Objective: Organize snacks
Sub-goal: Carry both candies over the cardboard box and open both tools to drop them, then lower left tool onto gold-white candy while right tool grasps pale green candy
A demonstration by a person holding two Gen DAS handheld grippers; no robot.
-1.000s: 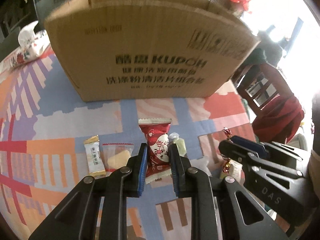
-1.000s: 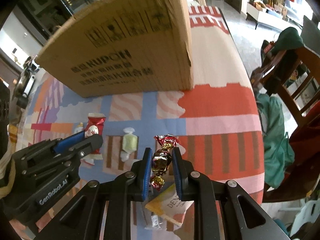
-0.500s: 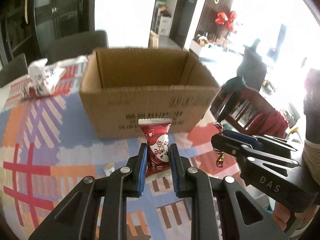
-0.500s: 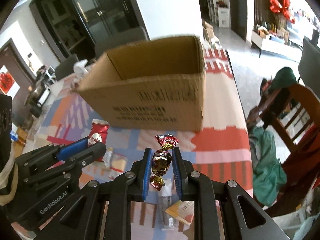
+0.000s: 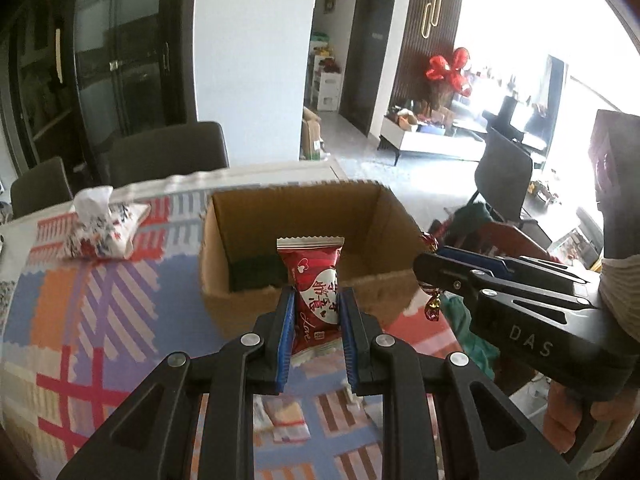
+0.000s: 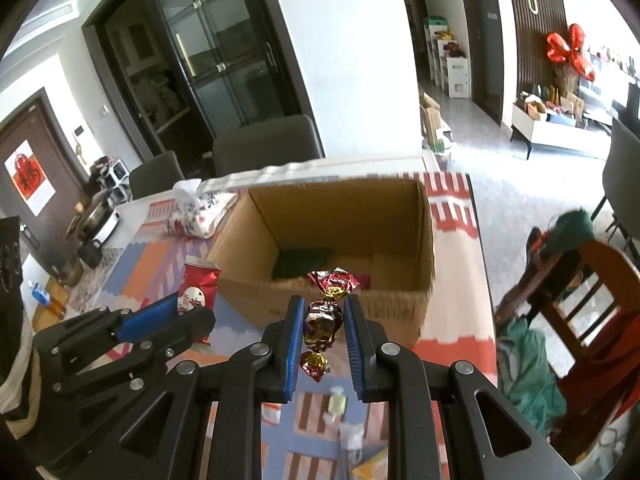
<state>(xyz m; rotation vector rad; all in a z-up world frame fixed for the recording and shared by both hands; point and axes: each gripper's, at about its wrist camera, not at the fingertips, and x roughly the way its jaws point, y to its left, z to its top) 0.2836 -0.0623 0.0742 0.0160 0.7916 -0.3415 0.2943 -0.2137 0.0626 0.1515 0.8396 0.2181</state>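
My left gripper (image 5: 314, 304) is shut on a red snack packet (image 5: 314, 292) with white lettering, held high above the table, just short of the open cardboard box (image 5: 248, 304). My right gripper (image 6: 323, 316) is shut on a foil-wrapped candy (image 6: 323, 322) with red and gold twisted ends, held before the near wall of the same box (image 6: 404, 312). Each gripper shows in the other's view, the left (image 6: 192, 312) and the right (image 5: 430, 272). A dark green item (image 6: 300, 262) lies inside the box.
Several small snacks remain on the patterned tablecloth below, among them a pale green candy (image 6: 337, 402) and a clear packet (image 5: 286, 420). A tissue pack (image 5: 100, 228) lies left of the box. A wooden chair with clothes (image 6: 568, 280) stands at the right.
Both grippers have risen from the tabletop with their snacks. The view now looks down into the open box from above.
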